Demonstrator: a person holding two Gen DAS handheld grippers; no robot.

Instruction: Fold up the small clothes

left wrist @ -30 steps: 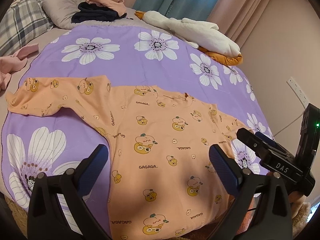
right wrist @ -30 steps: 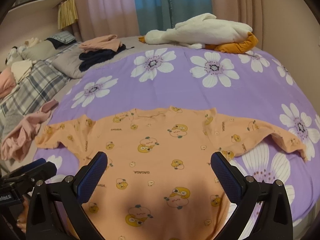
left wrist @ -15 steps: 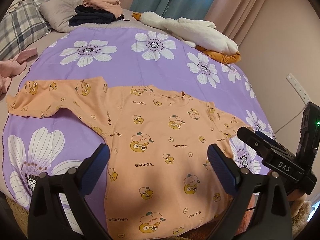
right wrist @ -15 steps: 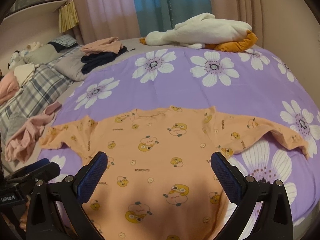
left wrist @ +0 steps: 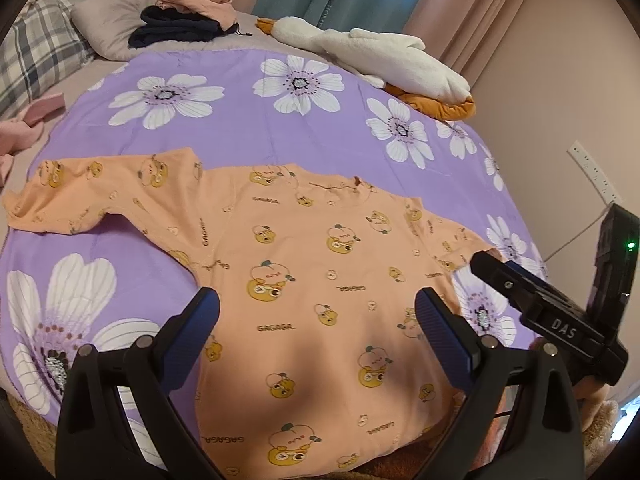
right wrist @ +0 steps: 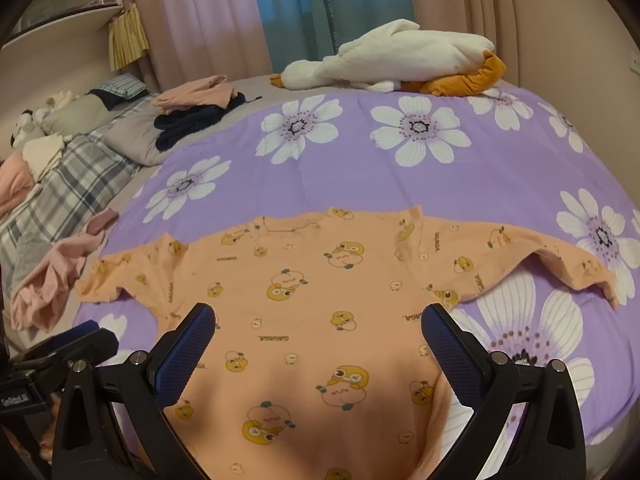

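The small peach long-sleeved cotton top printed with yellow cartoon figures (left wrist: 304,280) lies spread flat across the centre of both views, on the purple bedsheet with large white flowers (left wrist: 248,128). Both sleeves are stretched out sideways and the hem runs toward the bottom edge of the frame, so by my reading no fold has been made yet; the whole folding job is left.

The left gripper (left wrist: 318,326) hangs over the lower body of the top with its jaws spread wide and nothing between them. The right gripper (right wrist: 318,334) hovers likewise, jaws wide apart and empty.

For room, bare sheet lies above the neckline toward the top of the frame. The white plush goose with orange feet (right wrist: 400,62) sits well apart at upper right, and the stack of folded pink and navy clothes (right wrist: 196,110) at upper left. A crumpled pink garment (right wrist: 52,276) lies near the left sleeve end. The right sleeve cuff nears the sheet's edge.
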